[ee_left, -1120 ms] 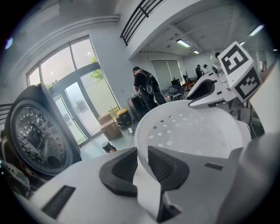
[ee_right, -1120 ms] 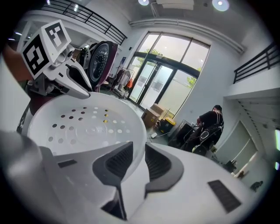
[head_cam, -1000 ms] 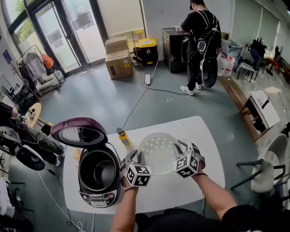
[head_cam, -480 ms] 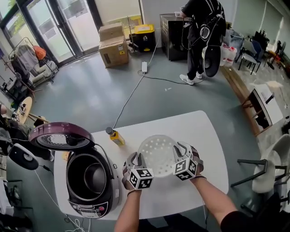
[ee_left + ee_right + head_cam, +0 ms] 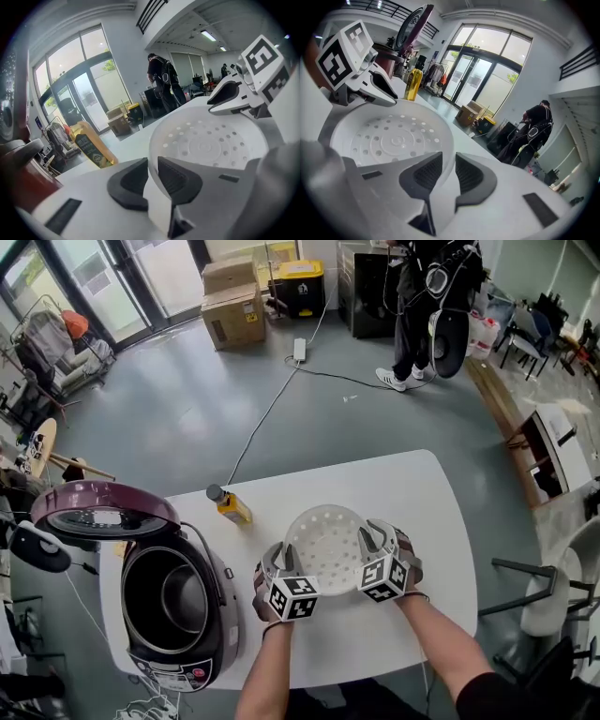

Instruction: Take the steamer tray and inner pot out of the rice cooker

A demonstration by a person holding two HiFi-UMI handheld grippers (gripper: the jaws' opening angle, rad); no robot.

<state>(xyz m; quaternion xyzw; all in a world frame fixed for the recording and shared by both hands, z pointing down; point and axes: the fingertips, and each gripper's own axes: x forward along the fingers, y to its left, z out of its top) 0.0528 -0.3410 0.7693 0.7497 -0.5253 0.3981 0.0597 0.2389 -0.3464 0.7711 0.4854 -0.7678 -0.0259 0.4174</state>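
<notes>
Clamping the rim of the white steamer tray (image 5: 328, 547) from both sides, the left gripper (image 5: 278, 565) and the right gripper (image 5: 376, 542) hold it low over the white desk (image 5: 417, 493), to the right of the open rice cooker (image 5: 217, 634). The inner pot (image 5: 184, 597) sits inside the cooker. Behind stands a yellow bottle (image 5: 230, 506), and far away a person (image 5: 419, 296) stands on the floor.

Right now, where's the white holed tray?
In the head view, the steamer tray is over the table, clamped between the left gripper and right gripper, right of the open rice cooker.
</notes>
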